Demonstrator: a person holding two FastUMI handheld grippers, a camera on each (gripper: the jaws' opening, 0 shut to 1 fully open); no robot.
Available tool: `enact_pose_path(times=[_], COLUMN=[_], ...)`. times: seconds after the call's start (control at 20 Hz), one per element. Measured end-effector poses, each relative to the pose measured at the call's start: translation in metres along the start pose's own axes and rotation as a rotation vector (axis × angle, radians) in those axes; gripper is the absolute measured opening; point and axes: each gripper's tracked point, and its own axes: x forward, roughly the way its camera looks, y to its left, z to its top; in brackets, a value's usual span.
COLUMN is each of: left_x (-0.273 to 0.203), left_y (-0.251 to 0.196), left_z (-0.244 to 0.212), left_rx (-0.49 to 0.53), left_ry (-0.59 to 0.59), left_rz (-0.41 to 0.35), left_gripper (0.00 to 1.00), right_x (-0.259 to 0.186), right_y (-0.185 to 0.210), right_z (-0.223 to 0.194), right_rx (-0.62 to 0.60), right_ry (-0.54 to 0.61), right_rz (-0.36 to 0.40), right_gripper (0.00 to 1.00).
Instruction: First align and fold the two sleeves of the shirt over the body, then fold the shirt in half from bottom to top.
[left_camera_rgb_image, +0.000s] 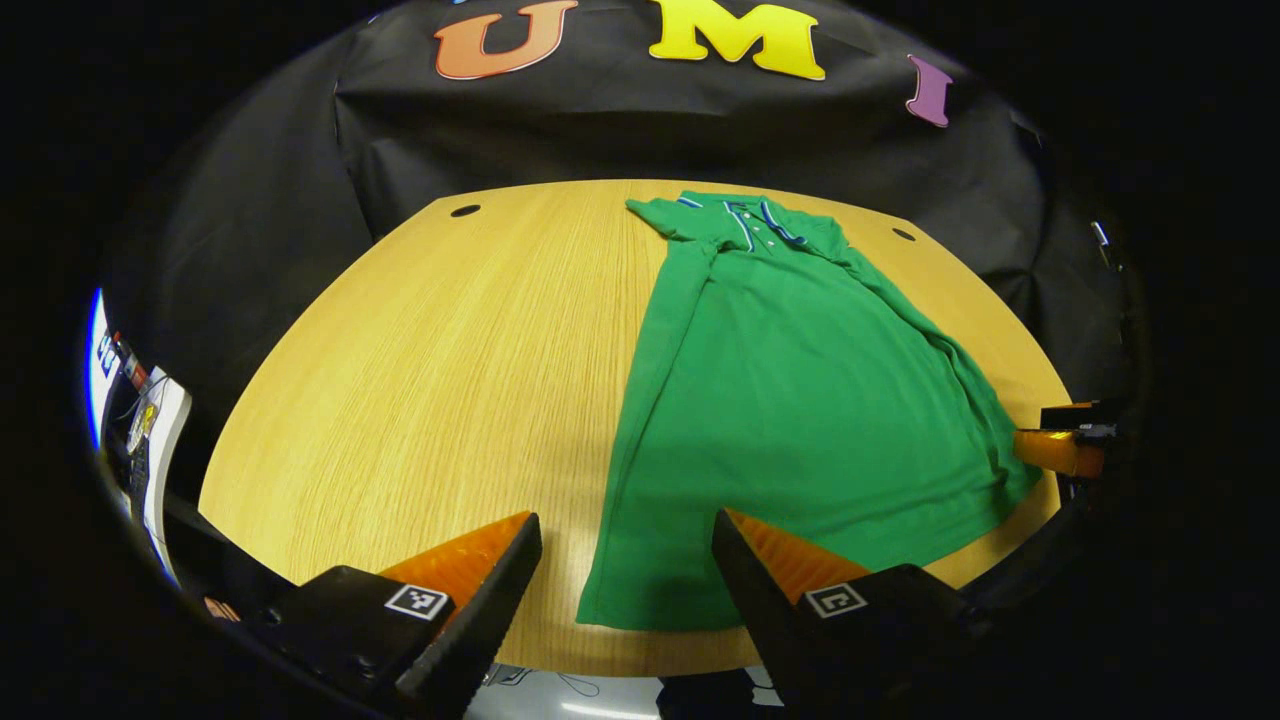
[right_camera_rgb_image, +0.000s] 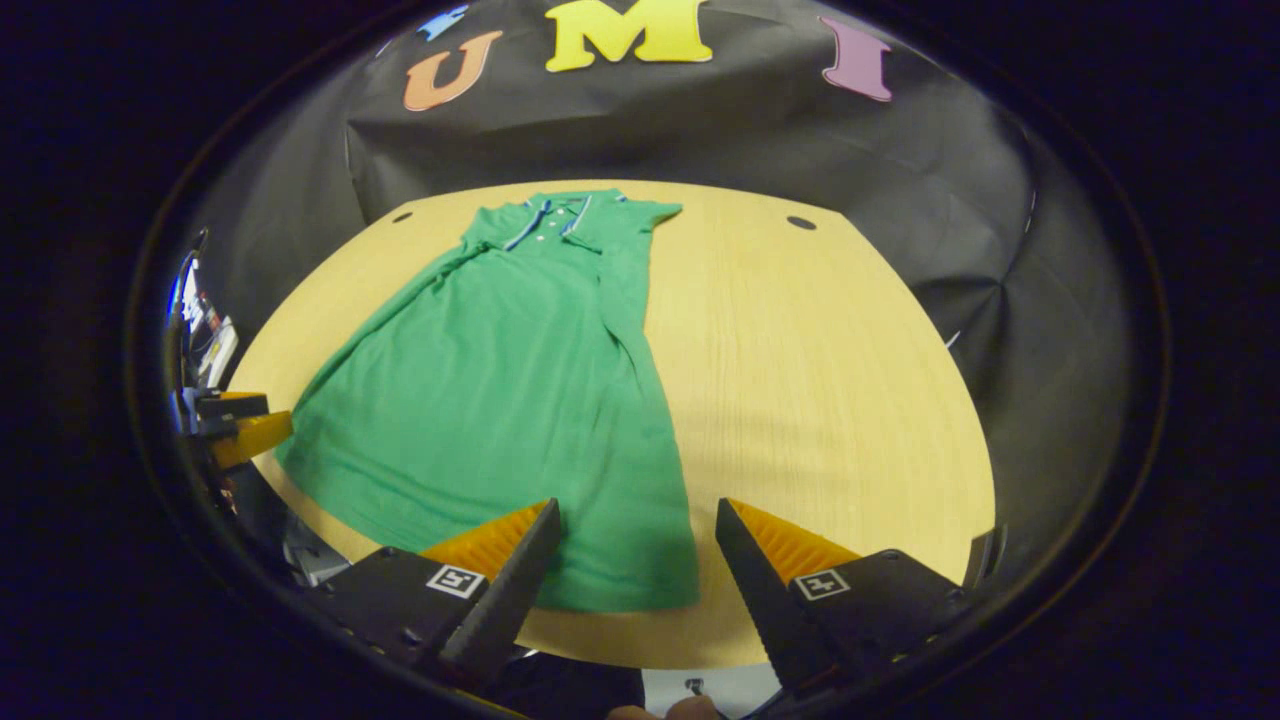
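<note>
A green polo shirt (left_camera_rgb_image: 790, 400) lies flat on the wooden table (left_camera_rgb_image: 440, 370), collar at the far side, hem toward me; both sleeves are folded in over the body. In the left gripper view my left gripper (left_camera_rgb_image: 628, 530) hangs open above the hem's left corner, nothing between its fingers. The right gripper's tip (left_camera_rgb_image: 1060, 450) shows at the shirt's right hem corner. In the right gripper view the shirt (right_camera_rgb_image: 500, 400) spreads left of centre, and my right gripper (right_camera_rgb_image: 636, 520) stands open over its right hem corner. The left gripper (right_camera_rgb_image: 245, 430) shows at the far left hem.
The table (right_camera_rgb_image: 830, 380) has two small dark holes (left_camera_rgb_image: 465, 211) (left_camera_rgb_image: 903, 234) near its far corners. Black cloth walls close the back. Some equipment (left_camera_rgb_image: 140, 420) stands off the table's left edge. Bare wood stretches left of the shirt in the left gripper view.
</note>
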Motion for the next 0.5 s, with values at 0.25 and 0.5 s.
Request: enact_pose_path(times=[0.25,0.5], left_x=[0.004,0.007], left_y=[-0.004,0.004], left_z=[-0.015,-0.018], left_rx=[0.022,0.013], left_ry=[0.038,0.053], left_rz=[-0.023,-0.034], left_gripper=[1.00,1.00], right_x=[0.013,0.012], right_y=[0.003,0.005], right_z=[-0.013,-0.013], right_rx=[0.010,0.037], right_ry=[0.041,0.043], right_rz=[0.009,0.026], right_gripper=[0.95,0.95])
